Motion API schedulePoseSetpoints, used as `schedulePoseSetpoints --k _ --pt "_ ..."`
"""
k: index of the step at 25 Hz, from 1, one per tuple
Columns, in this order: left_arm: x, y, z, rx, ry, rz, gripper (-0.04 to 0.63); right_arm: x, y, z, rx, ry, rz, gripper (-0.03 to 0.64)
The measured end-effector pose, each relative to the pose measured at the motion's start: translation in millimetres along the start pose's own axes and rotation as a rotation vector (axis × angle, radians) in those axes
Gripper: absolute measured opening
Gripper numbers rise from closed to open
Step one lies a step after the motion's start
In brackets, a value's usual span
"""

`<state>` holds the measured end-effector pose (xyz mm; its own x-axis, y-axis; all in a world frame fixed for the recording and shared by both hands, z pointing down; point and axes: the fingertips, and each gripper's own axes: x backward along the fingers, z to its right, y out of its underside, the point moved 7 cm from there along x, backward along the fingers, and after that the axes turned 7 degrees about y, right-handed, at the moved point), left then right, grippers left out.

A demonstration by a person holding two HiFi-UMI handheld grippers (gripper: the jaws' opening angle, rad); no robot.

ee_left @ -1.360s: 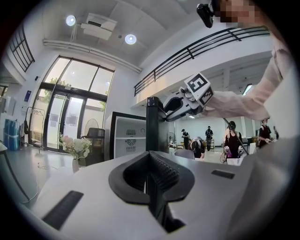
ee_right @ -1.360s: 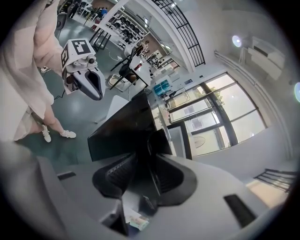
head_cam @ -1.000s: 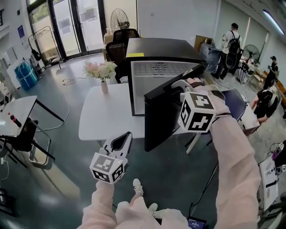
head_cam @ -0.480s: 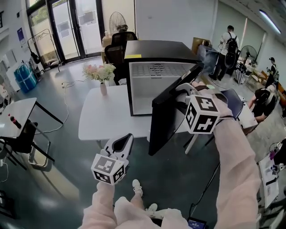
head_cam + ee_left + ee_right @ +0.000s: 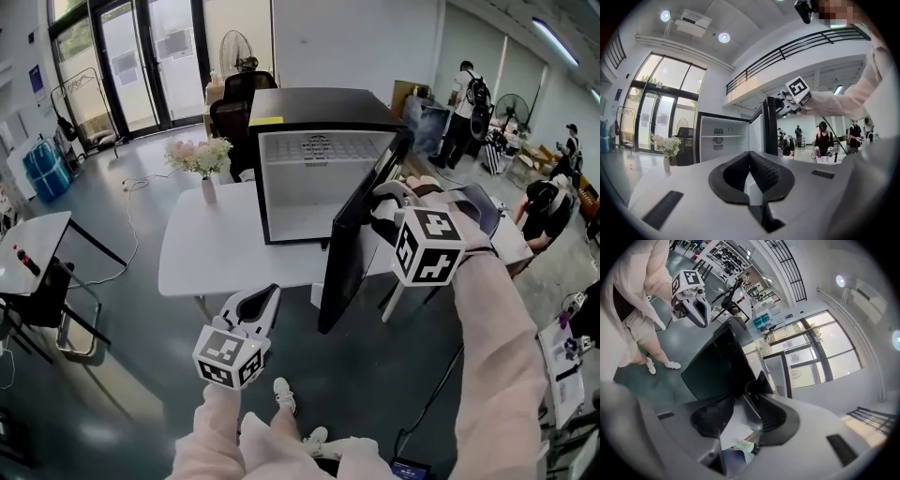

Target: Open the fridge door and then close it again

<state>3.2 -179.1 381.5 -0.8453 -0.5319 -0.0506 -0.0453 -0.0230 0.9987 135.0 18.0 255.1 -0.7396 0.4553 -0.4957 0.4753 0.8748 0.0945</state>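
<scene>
A black fridge [image 5: 319, 103] with a white inside stands on a white table [image 5: 216, 253]. Its black door [image 5: 352, 253] hangs wide open, edge toward me. My right gripper [image 5: 380, 202] is at the door's top free corner. In the right gripper view the door's edge [image 5: 736, 427] lies between the jaws of the right gripper [image 5: 747, 404]; they have just been opening and the ridged pad [image 5: 771, 416] stands off it. My left gripper [image 5: 255, 305] hangs low in front of the table, shut and empty, pointing level at the fridge [image 5: 722, 140].
A vase of flowers [image 5: 202, 159] stands on the table left of the fridge. Black chairs [image 5: 239, 94] sit behind it. A small side table [image 5: 28, 244] is at the left. People [image 5: 469, 94] stand at the back right, and one sits at the right [image 5: 544, 202].
The door has swung further open, away from the fridge toward the right, and my right gripper has gone with its top corner. The left gripper has hardly shifted.
</scene>
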Motion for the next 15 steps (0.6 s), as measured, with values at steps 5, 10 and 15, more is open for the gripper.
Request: schedulePoseSetpoints --k 5,10,15 --pt "0.6 -1.0 6.6 -0.003 0.010 0.007 0.011 12.9 10.9 -6.6 0.022 -0.002 -0.014 0.156" --pt "-1.5 -1.4 12.8 0.002 0.025 0.010 0.012 23.4 22.4 -10.0 0.038 -0.005 -0.013 0.157" --pt "-6.1 -1.7 17.5 0.008 0.039 0.014 0.012 30.1 33.0 -11.6 0.054 -0.009 -0.013 0.156"
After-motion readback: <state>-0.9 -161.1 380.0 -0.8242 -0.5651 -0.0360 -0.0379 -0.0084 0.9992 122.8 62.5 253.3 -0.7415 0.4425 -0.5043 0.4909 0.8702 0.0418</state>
